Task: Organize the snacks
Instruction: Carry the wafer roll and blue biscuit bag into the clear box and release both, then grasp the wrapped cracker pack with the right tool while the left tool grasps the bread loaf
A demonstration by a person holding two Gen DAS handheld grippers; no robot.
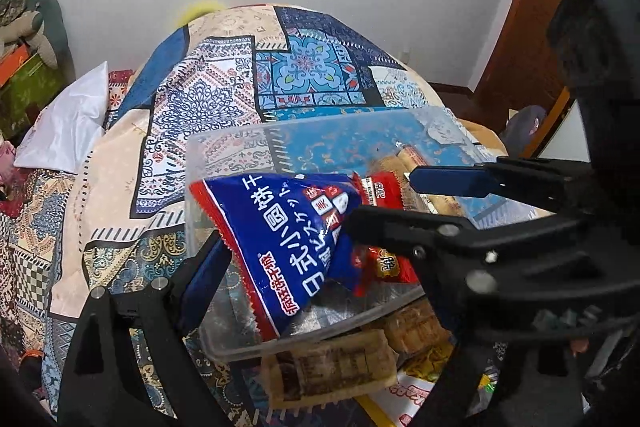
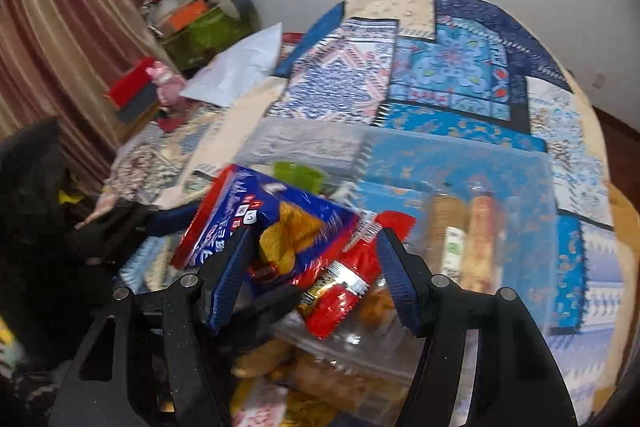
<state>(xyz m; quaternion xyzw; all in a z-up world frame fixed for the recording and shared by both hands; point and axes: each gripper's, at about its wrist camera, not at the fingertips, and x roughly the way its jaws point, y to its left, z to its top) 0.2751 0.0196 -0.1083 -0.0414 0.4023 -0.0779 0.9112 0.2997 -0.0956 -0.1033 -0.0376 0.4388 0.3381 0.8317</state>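
A clear plastic box (image 1: 224,171) stands on the patterned cloth, also in the right wrist view (image 2: 532,187). A blue biscuit bag (image 1: 280,239) leans over its near wall, beside a red snack pack (image 1: 384,267). My right gripper (image 1: 382,197) reaches into the box from the right, jaws apart around the packs; in its own view it (image 2: 316,267) is open over the blue bag (image 2: 280,227) and red pack (image 2: 340,291). Only one finger (image 1: 204,275) of my left gripper shows, by the box's near wall. Wrapped biscuit rolls (image 2: 476,227) lie in the box.
More wrapped snacks (image 1: 332,367) lie in front of the box. A white bag (image 1: 68,131) lies left on the cloth. Boxes and a pink toy (image 2: 168,83) sit far left near a curtain. A wooden door (image 1: 532,27) is at the right.
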